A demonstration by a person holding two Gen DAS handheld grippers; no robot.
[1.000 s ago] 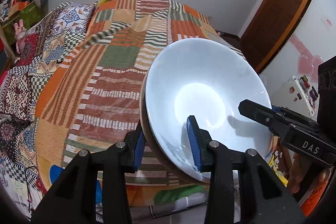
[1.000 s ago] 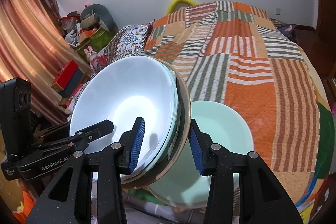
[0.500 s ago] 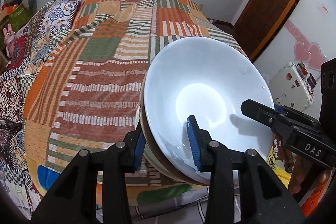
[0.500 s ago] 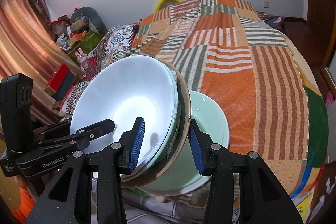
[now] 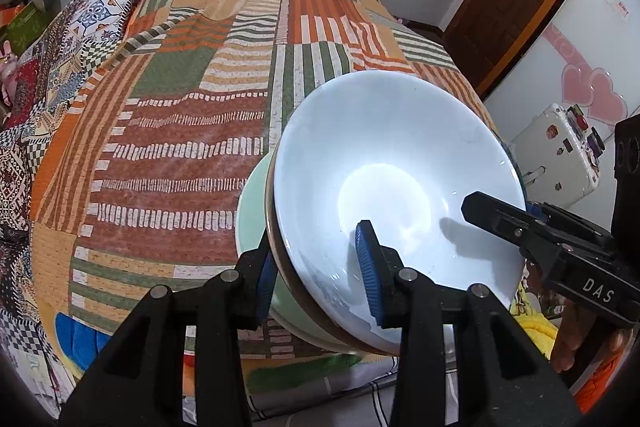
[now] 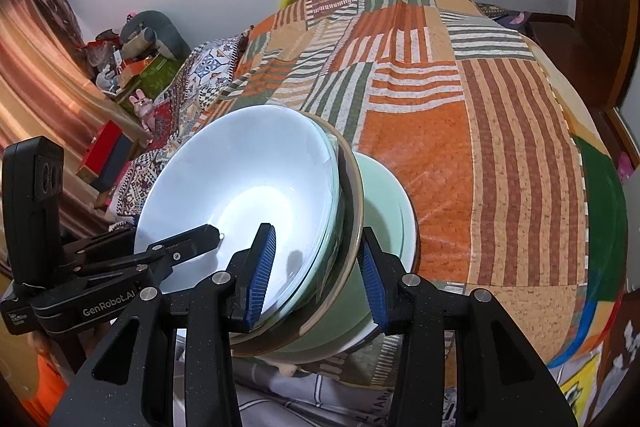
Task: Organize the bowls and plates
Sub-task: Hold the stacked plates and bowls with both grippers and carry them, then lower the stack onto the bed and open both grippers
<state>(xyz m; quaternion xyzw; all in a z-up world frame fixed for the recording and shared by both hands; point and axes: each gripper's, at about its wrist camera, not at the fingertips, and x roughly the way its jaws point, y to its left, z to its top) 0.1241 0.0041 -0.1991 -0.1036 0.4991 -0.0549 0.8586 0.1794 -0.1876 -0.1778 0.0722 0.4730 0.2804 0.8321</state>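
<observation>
both tongs pinch the same stack of bowls over the bed [image 5: 168, 155] w/ its patchwork cover: left tongs [image 5: 318, 273] clamp the near-left rim, right tongs [image 6: 316, 275] the opposite rim. white bowl [image 5: 384, 187] sits on top, tilted, green bowl [image 6: 384, 211] nested beneath; a brown-rimmed bowl lies btw them.

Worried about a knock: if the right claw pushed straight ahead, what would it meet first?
The right claw already straddles the white bowl stack's rim; beyond lies the green plate on the patchwork bedspread, though depth is unclear.
</observation>
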